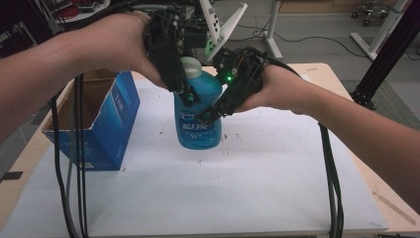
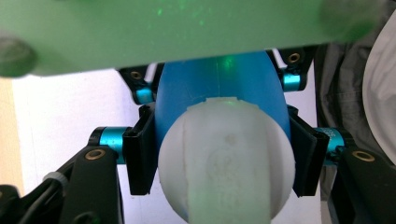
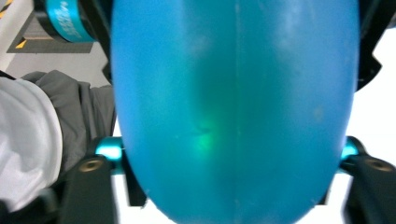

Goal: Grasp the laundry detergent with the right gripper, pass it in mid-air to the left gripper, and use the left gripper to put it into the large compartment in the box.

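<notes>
step: two-tool grip on blue detergent bottle [image 1: 198, 111], upright mid-table by the open blue carton [image 1: 106, 124] | left tool [image 1: 190, 99] clamped near its white cap [image 2: 226, 158]; right tool [image 1: 208, 116] clamped on body | next, I judge: lift together toward carton, keeping level

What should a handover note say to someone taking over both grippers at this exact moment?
Left gripper: shut on the blue bottle, jaws on either side just below its pale cap.
Right gripper: shut on the same bottle, across its body.
The bottle is upright over the white table; whether it touches the surface is unclear.
The open blue box stands on the table to the left, apart from the bottle.
Done: bottle gripped by both.
Left: probably placing it in the box.
</notes>
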